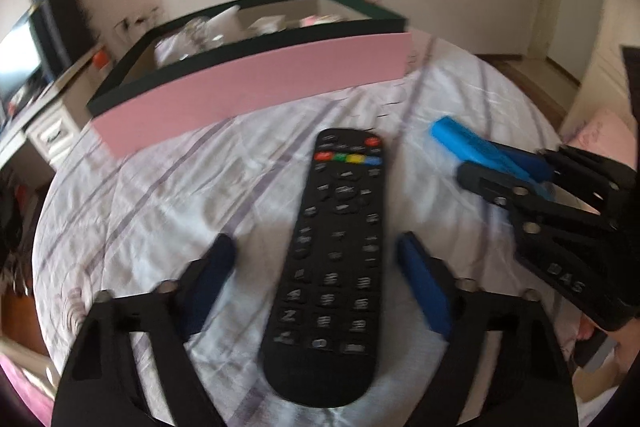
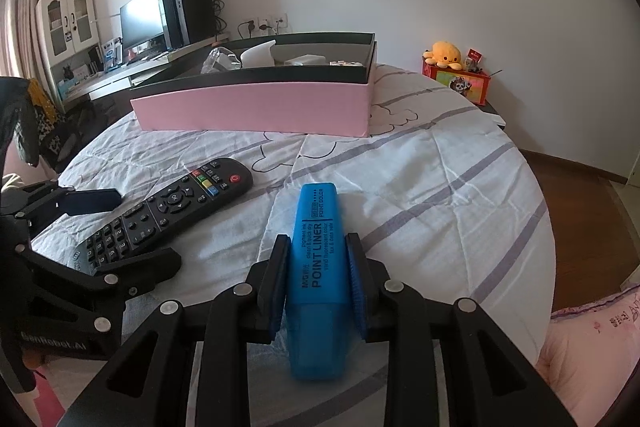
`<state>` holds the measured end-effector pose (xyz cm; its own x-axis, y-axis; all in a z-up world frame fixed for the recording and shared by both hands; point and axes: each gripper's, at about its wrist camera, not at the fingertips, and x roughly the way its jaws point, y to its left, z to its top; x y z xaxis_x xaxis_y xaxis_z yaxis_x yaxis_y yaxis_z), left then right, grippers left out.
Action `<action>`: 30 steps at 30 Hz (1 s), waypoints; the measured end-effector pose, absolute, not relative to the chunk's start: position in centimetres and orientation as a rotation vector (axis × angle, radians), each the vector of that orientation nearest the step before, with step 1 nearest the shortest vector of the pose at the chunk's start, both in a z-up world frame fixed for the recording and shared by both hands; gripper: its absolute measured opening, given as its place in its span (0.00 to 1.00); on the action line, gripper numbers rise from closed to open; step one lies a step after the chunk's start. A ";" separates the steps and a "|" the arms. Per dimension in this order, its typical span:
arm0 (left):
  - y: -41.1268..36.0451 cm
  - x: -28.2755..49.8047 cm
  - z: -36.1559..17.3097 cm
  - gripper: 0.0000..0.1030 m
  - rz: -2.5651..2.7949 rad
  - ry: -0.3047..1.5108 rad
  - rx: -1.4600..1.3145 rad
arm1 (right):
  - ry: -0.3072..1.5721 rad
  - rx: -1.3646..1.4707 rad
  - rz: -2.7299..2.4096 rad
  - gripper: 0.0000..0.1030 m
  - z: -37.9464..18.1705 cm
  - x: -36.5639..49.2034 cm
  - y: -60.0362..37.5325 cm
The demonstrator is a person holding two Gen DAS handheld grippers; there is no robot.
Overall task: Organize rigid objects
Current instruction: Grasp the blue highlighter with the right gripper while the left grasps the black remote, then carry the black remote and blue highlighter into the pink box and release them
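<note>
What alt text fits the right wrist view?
The right hand-held gripper is shut on a blue highlighter above a striped white bedsheet. A black remote lies at left between the left hand-held gripper's open fingers; a pink box sits behind.

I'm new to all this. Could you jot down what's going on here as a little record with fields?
Setting: bed sheet with stripes
Left gripper: open, fingers on either side of the remote, not gripping it
Right gripper: shut on the blue highlighter
Container: pink box, open top, some items already inside
Remote: lying flat on the sheet, buttons up
Likely next: highlighter goes to the box
</note>
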<state>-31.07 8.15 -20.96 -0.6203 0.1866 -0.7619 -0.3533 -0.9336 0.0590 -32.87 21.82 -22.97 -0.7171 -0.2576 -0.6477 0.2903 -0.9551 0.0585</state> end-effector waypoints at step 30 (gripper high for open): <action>4.2 -31.0 -20.8 0.45 2.736 0.072 -1.211 | 0.143 1.037 -2.715 0.30 -22.7 -33.0 20.6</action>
<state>-31.04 4.21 -20.83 -0.6633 0.1159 -0.7393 -0.1549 -0.9878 -0.0159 -32.97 20.63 -22.75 -0.7228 -0.1800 -0.6672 0.2490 -0.9685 -0.0085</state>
